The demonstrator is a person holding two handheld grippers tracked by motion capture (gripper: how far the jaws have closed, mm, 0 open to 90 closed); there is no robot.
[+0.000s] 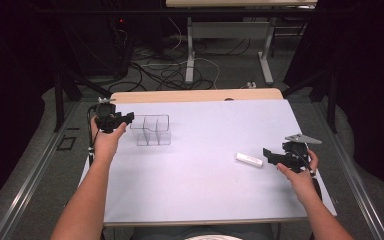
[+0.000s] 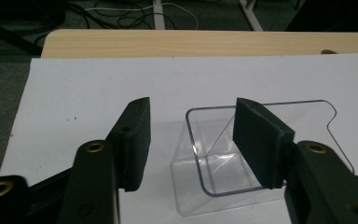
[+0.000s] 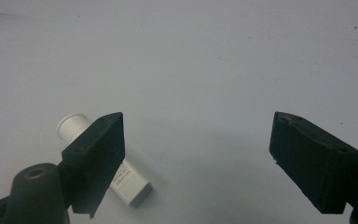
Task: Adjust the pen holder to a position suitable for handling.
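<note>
white tube (image 3: 121,179), small label print, too blurred to read

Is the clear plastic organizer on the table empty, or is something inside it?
Empty, as far as visible. The clear organizer shows bare compartments in the high view, and the left gripper view shows nothing in its near compartment.

Overhead view spans table (image 1: 205,190); gripper views close.

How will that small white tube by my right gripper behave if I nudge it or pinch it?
The white tube lies on its side on the smooth sheet, so it would probably slide. Its flat crimped end may stop it rolling far. It looks small and light; the right gripper, jaws wide apart, should lift it easily.
</note>
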